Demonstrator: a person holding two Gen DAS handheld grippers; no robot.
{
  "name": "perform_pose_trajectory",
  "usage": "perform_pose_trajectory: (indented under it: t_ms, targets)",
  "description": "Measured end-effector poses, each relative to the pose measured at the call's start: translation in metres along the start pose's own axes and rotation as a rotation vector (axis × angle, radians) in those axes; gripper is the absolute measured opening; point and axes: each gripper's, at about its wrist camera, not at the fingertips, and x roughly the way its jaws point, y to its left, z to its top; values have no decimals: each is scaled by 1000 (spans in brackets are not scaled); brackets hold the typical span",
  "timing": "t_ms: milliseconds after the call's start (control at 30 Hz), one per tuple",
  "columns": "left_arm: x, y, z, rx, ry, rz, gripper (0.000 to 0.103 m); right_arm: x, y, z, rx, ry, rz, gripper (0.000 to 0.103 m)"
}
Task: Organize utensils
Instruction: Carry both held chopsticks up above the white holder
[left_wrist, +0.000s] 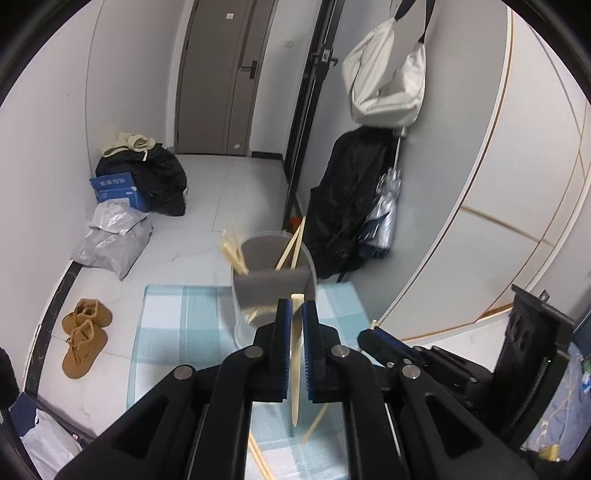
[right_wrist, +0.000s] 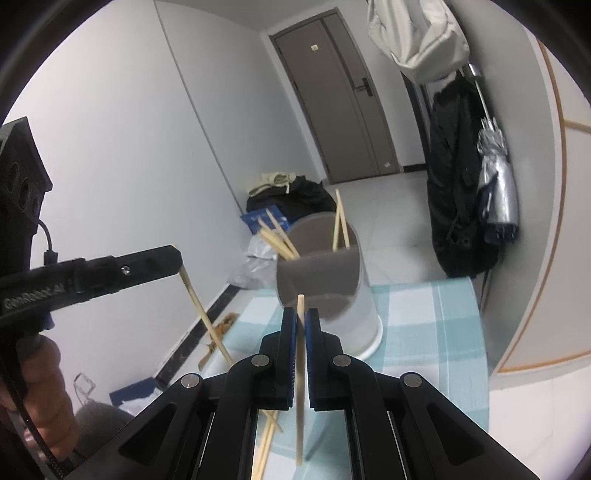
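Observation:
A translucent utensil holder (left_wrist: 273, 295) with a grey divider stands on a blue-and-white checked cloth (left_wrist: 173, 325); several wooden chopsticks (left_wrist: 236, 251) lean in its compartments. My left gripper (left_wrist: 295, 306) is shut on one chopstick (left_wrist: 294, 373), held upright just in front of the holder. Beside it on the right is the right gripper (left_wrist: 369, 334). In the right wrist view my right gripper (right_wrist: 301, 314) is shut on another upright chopstick (right_wrist: 299, 424) before the holder (right_wrist: 328, 288). The left gripper (right_wrist: 177, 262) at the left holds its chopstick (right_wrist: 201, 312). Loose chopsticks (right_wrist: 269, 435) lie on the cloth.
A hand (right_wrist: 40, 387) grips the left gripper's handle. Brown shoes (left_wrist: 83, 336), grey bags (left_wrist: 110, 240) and a blue box (left_wrist: 118, 190) lie on the floor to the left. A black coat (left_wrist: 347, 206) and a folded umbrella (left_wrist: 386, 218) hang by the curved wall on the right.

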Motion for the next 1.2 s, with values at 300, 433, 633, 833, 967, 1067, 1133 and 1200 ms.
perform_pose_trajectory:
  t_ms: [300,433,633,833,967,1067,1133,1200]
  targets:
    - [-4,0,60,-7,-75,-31,2,-6,8,76,-3,-76,20,4]
    - [-3,9,89,-7,-115,-36,2,-4,9,105,-17,-104,20,4]
    - [3,34,123,-46,-167,-22,2,9,7,149,-38,-153,15,4]
    - [24,48,133,-69,-166,-3,2,36,3,183,-60,-202,0,4]
    - [46,59,127,-89,-140,-9,2,58,-3,191,-70,-215,-14,4]
    - [60,68,116,-120,-131,-47,2,71,-4,190,-85,-211,-15,4]
    - [66,75,111,-135,-142,-32,2,78,-2,187,-109,-208,-27,4]
    - [70,79,106,-149,-145,-45,2,83,-3,182,-120,-199,-21,4]
